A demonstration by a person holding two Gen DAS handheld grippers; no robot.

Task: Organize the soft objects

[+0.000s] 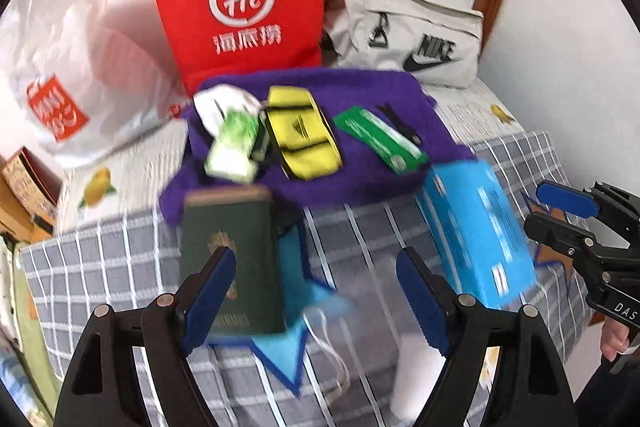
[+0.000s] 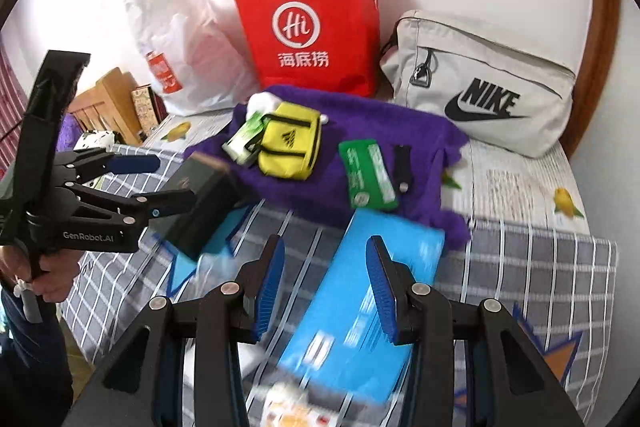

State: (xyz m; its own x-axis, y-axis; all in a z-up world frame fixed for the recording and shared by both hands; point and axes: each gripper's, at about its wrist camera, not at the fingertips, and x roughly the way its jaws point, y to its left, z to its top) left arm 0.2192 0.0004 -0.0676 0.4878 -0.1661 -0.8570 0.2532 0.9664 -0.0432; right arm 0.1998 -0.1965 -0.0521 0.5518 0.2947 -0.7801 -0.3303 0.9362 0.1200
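The left gripper point(image 1: 316, 291) hangs over the bed point(image 1: 360, 227), fingers spread wide and grasping nothing; a green box point(image 1: 230, 259) lies just beside its left finger. The right gripper point(image 2: 326, 283) has its fingers partly apart around a blue box point(image 2: 360, 299), though blur hides whether they press it. Behind, a purple cloth point(image 1: 360, 131) carries a yellow pouch point(image 1: 302, 133) and a green pack point(image 1: 380, 139).

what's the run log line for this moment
left gripper: jaws wide, empty | right gripper: jaws part open, empty, above blue box | purple cloth: spread on bed
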